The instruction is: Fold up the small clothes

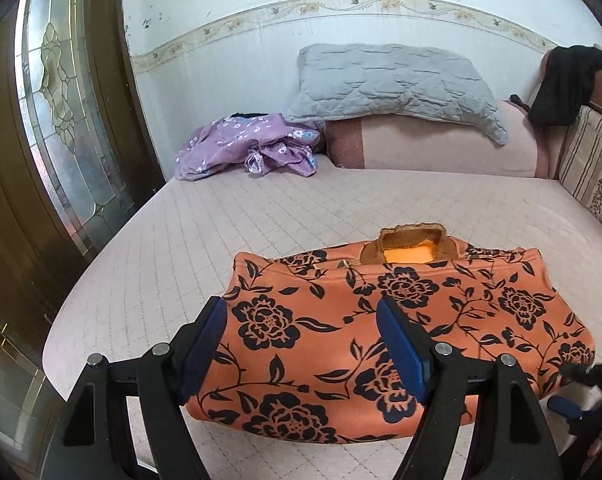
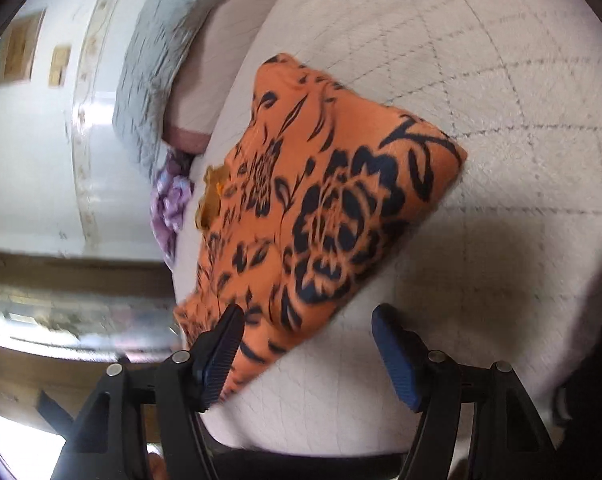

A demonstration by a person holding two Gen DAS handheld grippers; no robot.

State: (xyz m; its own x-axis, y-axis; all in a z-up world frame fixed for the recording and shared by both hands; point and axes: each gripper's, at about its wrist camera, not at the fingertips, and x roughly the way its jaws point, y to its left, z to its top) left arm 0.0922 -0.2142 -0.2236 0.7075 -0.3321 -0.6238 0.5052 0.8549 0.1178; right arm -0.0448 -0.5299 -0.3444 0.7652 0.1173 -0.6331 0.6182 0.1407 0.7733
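An orange garment with black flowers lies folded into a rectangle on the pale quilted bed, brown collar at its far edge. My left gripper is open just above the garment's near left part, holding nothing. The right wrist view is tilted and blurred; the garment lies ahead there. My right gripper is open over its near corner, empty. The right gripper's tip also shows at the right edge of the left wrist view.
A crumpled purple flowered garment lies at the bed's far left by the wall. A grey quilted pillow rests on a pink folded blanket. A black cloth hangs over the headboard at right. A glass-panelled door stands left.
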